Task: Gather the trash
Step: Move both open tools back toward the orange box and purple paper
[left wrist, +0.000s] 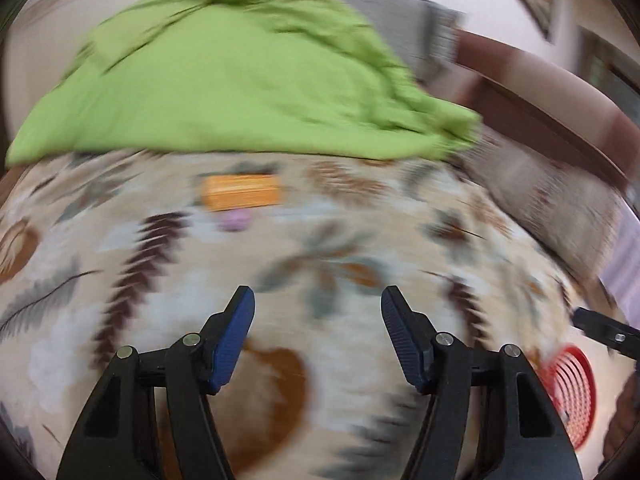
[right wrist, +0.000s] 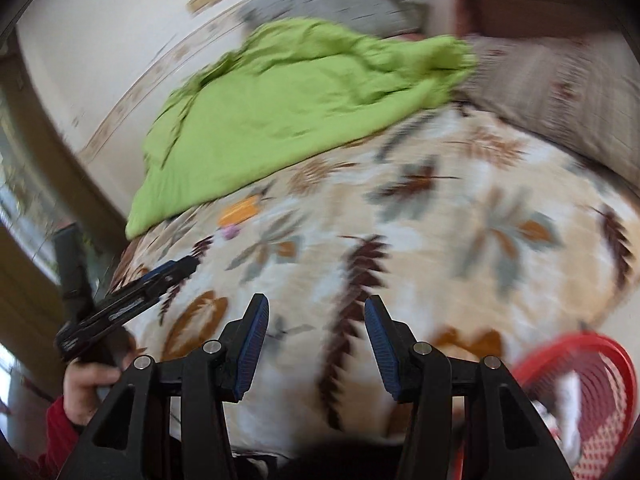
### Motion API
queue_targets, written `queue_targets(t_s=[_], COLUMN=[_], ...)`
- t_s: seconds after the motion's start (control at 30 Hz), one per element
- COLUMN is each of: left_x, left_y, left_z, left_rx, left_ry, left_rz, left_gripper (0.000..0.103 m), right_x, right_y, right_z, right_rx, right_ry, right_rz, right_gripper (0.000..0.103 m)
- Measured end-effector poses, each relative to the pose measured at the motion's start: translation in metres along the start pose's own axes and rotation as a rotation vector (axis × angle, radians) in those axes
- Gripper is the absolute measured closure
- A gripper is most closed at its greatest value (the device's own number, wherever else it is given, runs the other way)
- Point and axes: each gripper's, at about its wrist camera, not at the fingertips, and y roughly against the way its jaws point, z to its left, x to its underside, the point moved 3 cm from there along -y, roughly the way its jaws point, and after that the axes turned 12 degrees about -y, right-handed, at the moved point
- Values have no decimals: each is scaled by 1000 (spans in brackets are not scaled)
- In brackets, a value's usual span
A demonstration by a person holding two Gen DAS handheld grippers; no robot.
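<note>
Both claws gape empty – left claw (left wrist: 318, 300), right claw (right wrist: 316, 308) – orange wrapper (left wrist: 242, 196) too blurred to read.

— Where am I working here?

— A bedroom in somebody's home, as far as I can see. Below my tools lies a bed under a cream bedspread (left wrist: 320, 248) printed with brown and grey leaves.

— Anything else that says so?

— A rumpled green blanket (left wrist: 240, 80) lies across the far half, and a grey patterned pillow (right wrist: 560, 92) sits beside a dark wooden headboard (left wrist: 552, 92). The wall (right wrist: 100, 60) behind is plain and pale with a patterned border strip, and a window (right wrist: 24, 200) stands off to my left. A red plastic basket (right wrist: 592, 392) sits by the bed's near edge. Everything is motion-blurred.
</note>
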Motion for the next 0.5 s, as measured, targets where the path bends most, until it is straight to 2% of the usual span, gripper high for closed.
queue_targets(t_s=[0.07, 0.2, 0.27, 0.37, 0.5], left_x=[5, 8, 7, 6, 9], left_y=[-8, -14, -15, -18, -24], left_z=[41, 87, 101, 110, 115], left_rx=[-62, -170, -203, -214, -247], left_ry=[69, 132, 156, 185, 181], left_rz=[11, 10, 7, 13, 33], left_gripper=[38, 38, 38, 38, 38], right_x=[-10, -33, -48, -76, -105], right_y=[-30, -102, -143, -209, -300], right_z=[26, 78, 103, 134, 168], right_rx=[-30, -67, -83, -81, -70], right_ry=[47, 131, 163, 178, 181], right_rz=[44, 119, 167, 190, 244], right_gripper=[49, 49, 49, 49, 49])
